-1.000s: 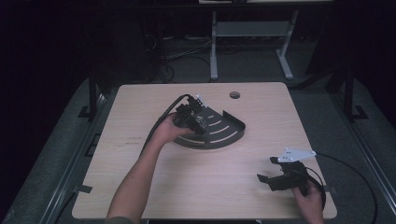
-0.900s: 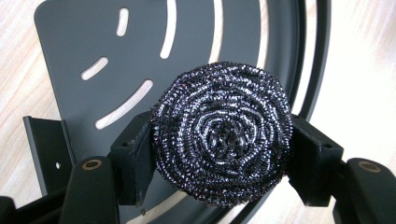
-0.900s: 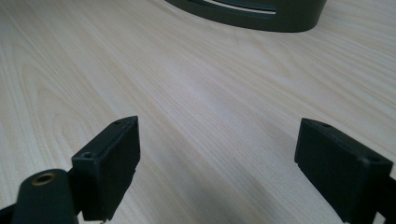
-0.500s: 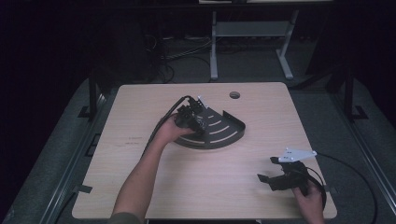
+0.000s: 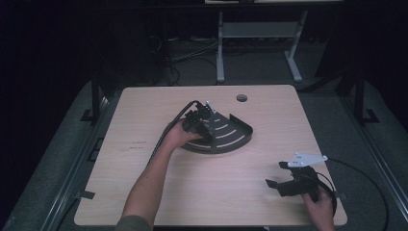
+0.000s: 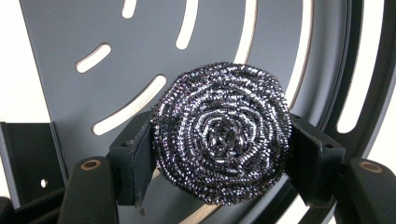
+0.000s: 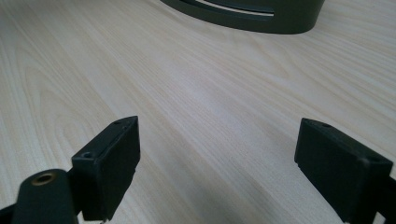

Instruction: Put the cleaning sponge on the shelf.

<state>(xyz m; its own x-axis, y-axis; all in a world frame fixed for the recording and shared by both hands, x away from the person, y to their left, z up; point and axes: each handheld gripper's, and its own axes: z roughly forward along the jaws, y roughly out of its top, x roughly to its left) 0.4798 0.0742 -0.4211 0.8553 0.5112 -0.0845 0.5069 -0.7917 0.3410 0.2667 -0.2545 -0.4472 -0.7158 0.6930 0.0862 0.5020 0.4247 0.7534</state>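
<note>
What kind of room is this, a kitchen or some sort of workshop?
Probably a lab or recording room, not a kitchen: one bare wooden table in a dark space, cables on the floor behind it, and a metal equipment stand beyond.

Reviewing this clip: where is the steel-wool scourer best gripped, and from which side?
Across its round rim, at the widest span, approached face-on from above the slotted tray. The steel-wool scourer is a flat coil, and the left gripper has a pad on each opposite edge.
</note>
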